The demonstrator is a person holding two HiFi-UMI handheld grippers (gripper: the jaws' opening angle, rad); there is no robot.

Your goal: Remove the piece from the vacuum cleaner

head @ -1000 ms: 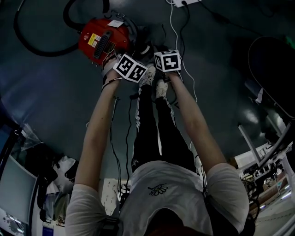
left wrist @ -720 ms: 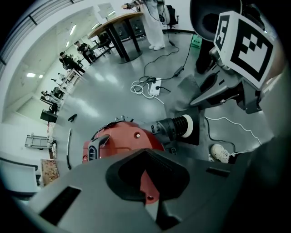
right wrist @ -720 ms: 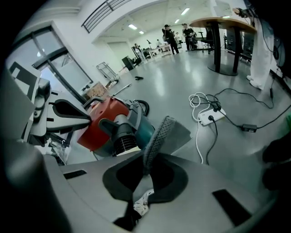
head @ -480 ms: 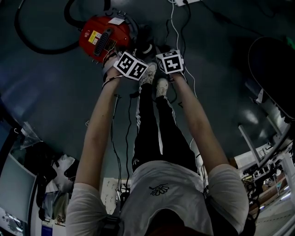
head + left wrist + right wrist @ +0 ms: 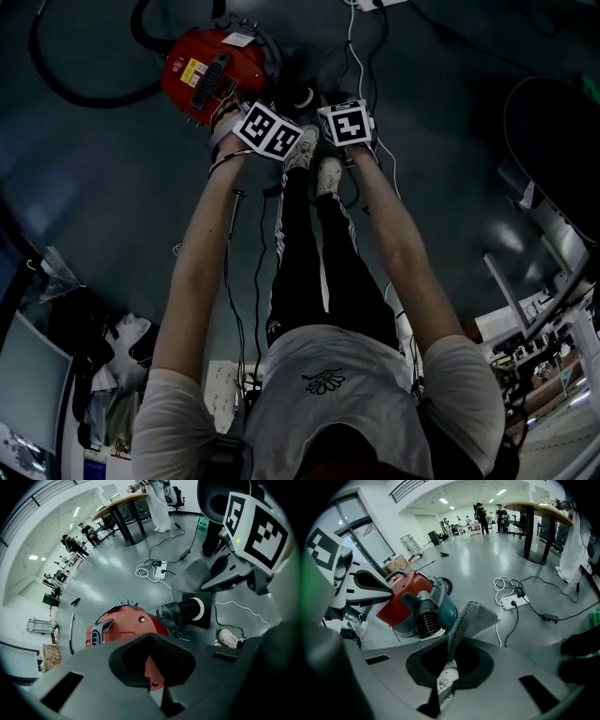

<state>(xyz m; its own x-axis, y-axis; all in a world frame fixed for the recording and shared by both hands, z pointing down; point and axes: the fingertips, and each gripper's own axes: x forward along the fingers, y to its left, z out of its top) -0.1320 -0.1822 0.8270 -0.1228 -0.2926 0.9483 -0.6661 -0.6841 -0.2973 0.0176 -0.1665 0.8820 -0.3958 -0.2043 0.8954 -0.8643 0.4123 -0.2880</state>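
The red vacuum cleaner (image 5: 211, 70) lies on the grey floor in front of the person's feet. My left gripper (image 5: 255, 120) is at the vacuum's near right edge. In the left gripper view its jaws stand almost together with a red part of the body (image 5: 122, 625) between them. My right gripper (image 5: 343, 120) is just to the right, shut on a thin flat grey piece (image 5: 471, 616) with a mesh edge. The piece sticks up out of the jaws, clear of the vacuum's teal end (image 5: 446, 611) and its ribbed black hose socket (image 5: 425, 620).
A white power strip (image 5: 514, 601) with several cables lies on the floor beyond the vacuum. A black hose (image 5: 66, 89) loops to the left of it. The person's shoes (image 5: 323, 173) are right below the grippers. A tall table (image 5: 534, 527) and people stand far off.
The right gripper has rolled a little with the grey piece in it. The left gripper and the vacuum have stayed where they were.
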